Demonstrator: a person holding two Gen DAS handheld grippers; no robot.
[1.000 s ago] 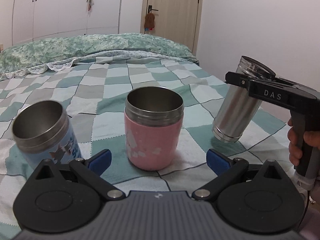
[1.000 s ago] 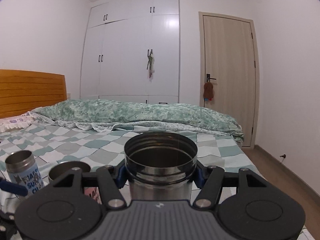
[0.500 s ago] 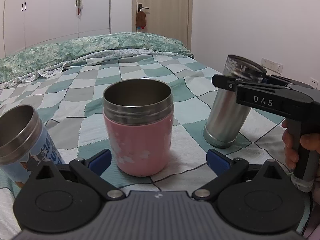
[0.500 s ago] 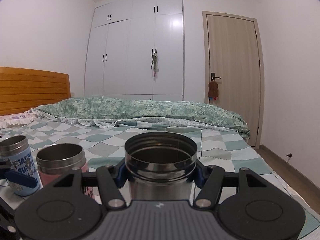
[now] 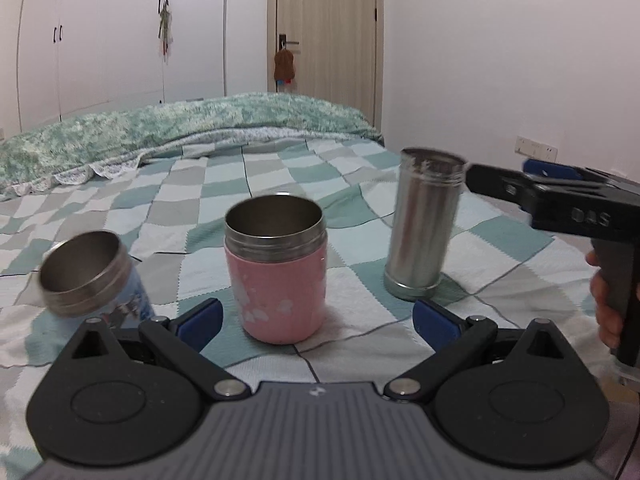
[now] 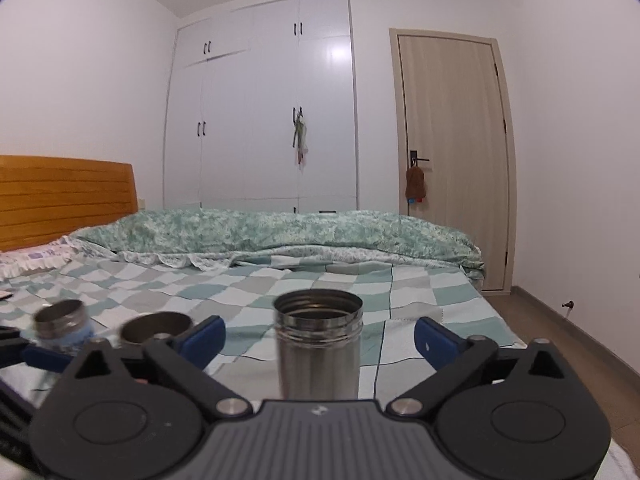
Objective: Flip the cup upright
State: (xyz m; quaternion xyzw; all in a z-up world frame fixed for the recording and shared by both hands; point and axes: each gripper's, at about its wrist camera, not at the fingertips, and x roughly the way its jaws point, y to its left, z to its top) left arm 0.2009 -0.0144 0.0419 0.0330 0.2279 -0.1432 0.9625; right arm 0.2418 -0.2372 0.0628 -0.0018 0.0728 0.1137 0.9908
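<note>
On the bed (image 6: 420,304), the steel cup (image 6: 319,350) stands upright; both hand-held grippers, right (image 6: 320,338) and left (image 5: 316,316), gape empty, so draw the right straight back without brushing it.

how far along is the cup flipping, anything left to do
Looks nearly done. The silver cup stands mouth-up on the bed, like the pink cup and blue cup. Right gripper is open around the silver cup, left gripper open and empty. Only pulling away seems left.

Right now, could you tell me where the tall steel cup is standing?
The tall steel cup stands upright on the checked bedspread, right of the pink cup in the left wrist view, between the open right gripper's fingers.
</note>
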